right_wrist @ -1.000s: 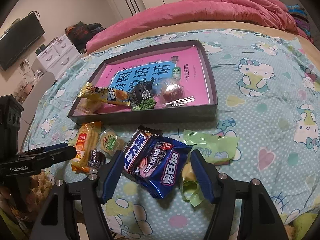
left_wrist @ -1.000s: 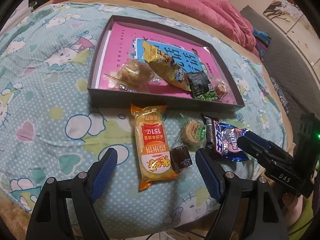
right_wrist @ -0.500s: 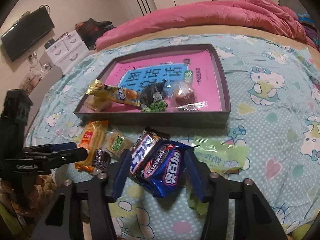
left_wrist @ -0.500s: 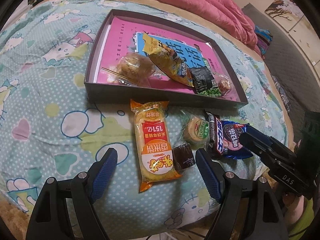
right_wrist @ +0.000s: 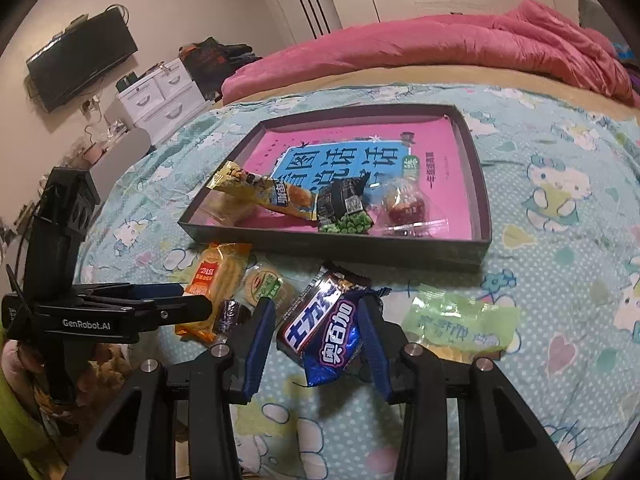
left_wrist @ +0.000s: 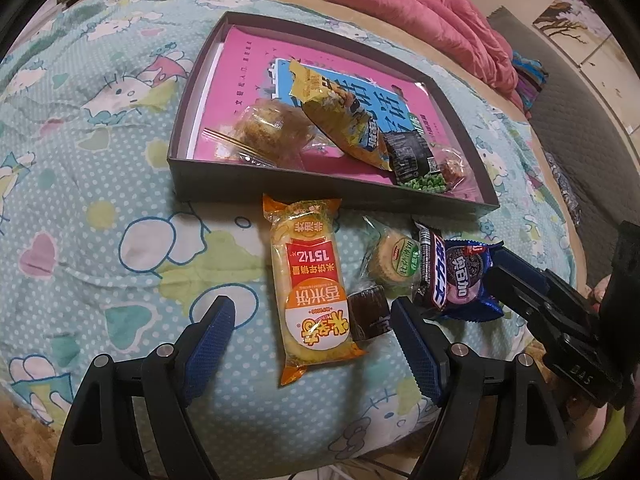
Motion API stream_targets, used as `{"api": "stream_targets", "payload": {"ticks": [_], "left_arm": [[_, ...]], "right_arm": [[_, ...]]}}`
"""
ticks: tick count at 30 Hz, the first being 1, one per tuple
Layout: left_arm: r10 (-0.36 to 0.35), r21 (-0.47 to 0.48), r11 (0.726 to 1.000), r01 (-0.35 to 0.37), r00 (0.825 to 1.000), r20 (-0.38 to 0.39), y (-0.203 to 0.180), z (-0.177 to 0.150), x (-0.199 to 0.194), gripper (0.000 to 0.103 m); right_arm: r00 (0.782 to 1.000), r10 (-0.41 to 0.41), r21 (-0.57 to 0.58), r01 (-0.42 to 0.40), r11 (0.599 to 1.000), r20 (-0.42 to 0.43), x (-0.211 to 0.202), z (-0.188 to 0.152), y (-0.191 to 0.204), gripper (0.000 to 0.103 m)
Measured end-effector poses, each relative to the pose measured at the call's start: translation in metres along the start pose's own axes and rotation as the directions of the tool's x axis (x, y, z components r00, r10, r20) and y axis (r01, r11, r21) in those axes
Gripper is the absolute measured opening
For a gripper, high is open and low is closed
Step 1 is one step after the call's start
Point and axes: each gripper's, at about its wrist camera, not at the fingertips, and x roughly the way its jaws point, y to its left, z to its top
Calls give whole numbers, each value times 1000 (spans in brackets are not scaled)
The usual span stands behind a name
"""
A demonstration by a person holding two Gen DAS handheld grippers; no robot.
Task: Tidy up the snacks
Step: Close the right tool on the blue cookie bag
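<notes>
**Mei:** So which step is this, would you say?

**Tao:** A pick-up, I think. The right hand-held gripper [right_wrist: 318, 336] has its blue pads on either side of two snacks lying together on the bed [left_wrist: 100, 240]: the Snickers bar [right_wrist: 314, 320] and the blue Oreo packet [right_wrist: 338, 350]. The pads look pressed against the wrappers, and the packets seem tilted up off the sheet, so I judge it clamped on them, though whether both are truly gripped I cannot say.

**Mei:** And the other one?

**Tao:** The left hand-held gripper [left_wrist: 312, 344] is wide apart and holds nothing. It hovers over the long orange rice-cracker pack [left_wrist: 310, 280], with the small dark brown square [left_wrist: 366, 312] just beside that pack and the round green-labelled cake [left_wrist: 394, 262] a little further on.

**Mei:** Where do they all go?

**Tao:** Into the shallow dark tray [right_wrist: 340, 246], most likely. It already has a yellow packet [right_wrist: 268, 196], a pea packet [right_wrist: 346, 210] and a clear-wrapped red sweet [right_wrist: 404, 206] lined up along its near wall, and a wrapped bun [left_wrist: 268, 130] at the left end.

**Mei:** So the next move?

**Tao:** Lift the pair clear of the tray's near wall, carry them forward, and set them on bare pink floor. The loose wrappers may slip, so a steady grip matters. A pale green wrapper [right_wrist: 460, 320] lies on the bed to the right.
</notes>
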Motion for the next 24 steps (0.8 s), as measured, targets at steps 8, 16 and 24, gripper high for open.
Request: {"api": "stream_targets", "payload": {"ticks": [8, 16, 24], "left_arm": [[-5, -2, 1000, 5, 1000, 0, 1, 1, 0, 81], [-9, -7, 1000, 9, 1000, 2, 3, 1, -3, 81], [-7, -7, 1000, 7, 1000, -4, 4, 0, -3, 81]], "right_arm": [[999, -48, 63, 49, 997, -13, -1, -1, -15, 44], [996, -88, 114, 89, 989, -20, -7, -1, -27, 44], [994, -69, 178, 83, 981, -81, 6, 0, -43, 51]]}}
